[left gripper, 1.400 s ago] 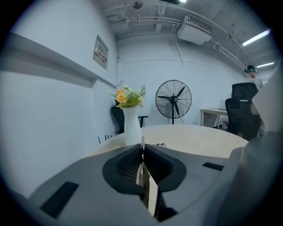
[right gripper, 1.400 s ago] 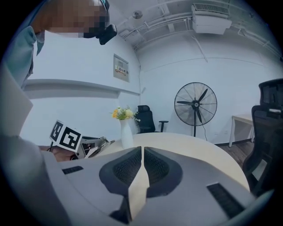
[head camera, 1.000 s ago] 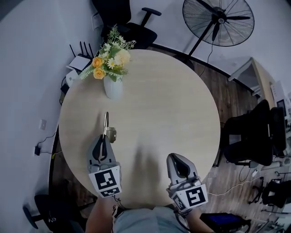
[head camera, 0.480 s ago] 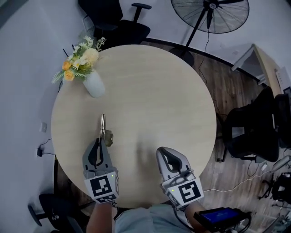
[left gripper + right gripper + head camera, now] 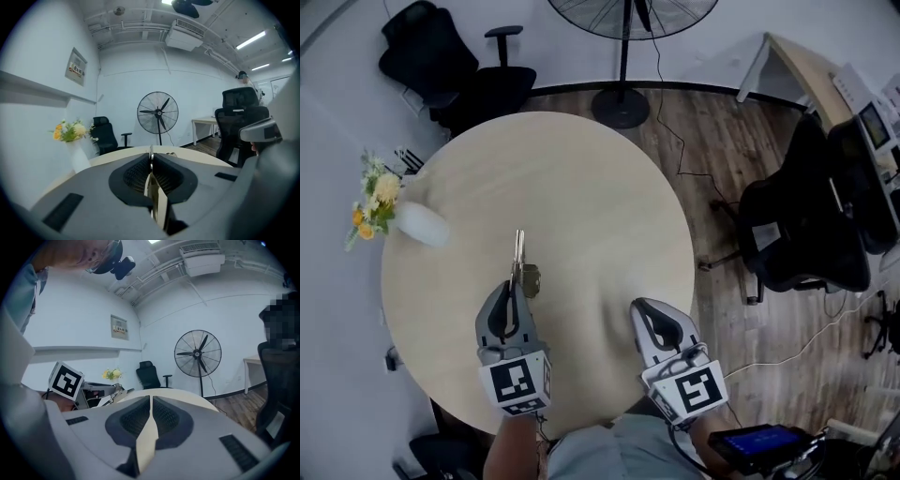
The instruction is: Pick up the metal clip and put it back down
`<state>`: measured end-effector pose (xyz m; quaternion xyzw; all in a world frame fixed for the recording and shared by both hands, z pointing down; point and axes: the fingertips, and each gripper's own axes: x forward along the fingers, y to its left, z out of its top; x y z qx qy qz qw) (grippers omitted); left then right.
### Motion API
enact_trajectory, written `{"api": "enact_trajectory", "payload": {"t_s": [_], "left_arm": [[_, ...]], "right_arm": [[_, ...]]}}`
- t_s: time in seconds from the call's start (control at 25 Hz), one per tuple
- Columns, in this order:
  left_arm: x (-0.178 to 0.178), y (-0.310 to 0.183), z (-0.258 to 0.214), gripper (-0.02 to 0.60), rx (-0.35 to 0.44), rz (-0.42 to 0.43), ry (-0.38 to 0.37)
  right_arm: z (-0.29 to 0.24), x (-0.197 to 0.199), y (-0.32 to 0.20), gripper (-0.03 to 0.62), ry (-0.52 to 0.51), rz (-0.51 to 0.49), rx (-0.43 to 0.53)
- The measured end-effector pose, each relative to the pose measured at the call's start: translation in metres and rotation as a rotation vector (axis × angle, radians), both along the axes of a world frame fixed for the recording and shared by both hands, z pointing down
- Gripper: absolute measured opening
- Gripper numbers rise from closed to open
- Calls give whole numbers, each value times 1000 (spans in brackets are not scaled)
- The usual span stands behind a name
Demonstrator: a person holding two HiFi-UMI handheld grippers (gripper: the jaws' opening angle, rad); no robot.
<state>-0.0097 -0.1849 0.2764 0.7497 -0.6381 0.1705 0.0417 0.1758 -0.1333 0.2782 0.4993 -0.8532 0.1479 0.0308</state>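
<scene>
A thin metal clip [image 5: 521,262] sticks out forward from my left gripper [image 5: 515,287], which is shut on it over the left half of the round wooden table [image 5: 581,178]. In the left gripper view the clip [image 5: 151,153] shows as a narrow metal edge pinched between the two dark pads. Whether it touches the tabletop I cannot tell. My right gripper [image 5: 643,309] hovers near the table's front right edge; its jaws [image 5: 151,404] are shut with nothing between them.
A white vase of yellow flowers [image 5: 405,221] stands at the table's left rim. A standing fan [image 5: 623,56] and a black office chair [image 5: 455,66] lie beyond the table. Another chair [image 5: 806,225] and loose cables sit to the right.
The head view has swung, so the table, vase and fan now sit further left in the picture. Both grippers and the clip keep their places relative to each other.
</scene>
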Motion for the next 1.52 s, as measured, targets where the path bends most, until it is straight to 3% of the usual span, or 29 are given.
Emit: {"api": "enact_trajectory", "payload": {"t_s": [0.28, 0.6, 1.04, 1.52], "left_arm": [[110, -35, 18, 37, -16, 133, -20], [184, -79, 76, 37, -69, 191, -31], [217, -120, 162, 38, -159, 197, -95], [244, -113, 199, 38, -168, 218, -174]], "right_arm": [[20, 104, -7, 49, 2, 126, -38], [69, 184, -9, 49, 21, 218, -125], [122, 241, -14, 49, 36, 300, -228], [145, 266, -1, 51, 43, 343, -271]]}}
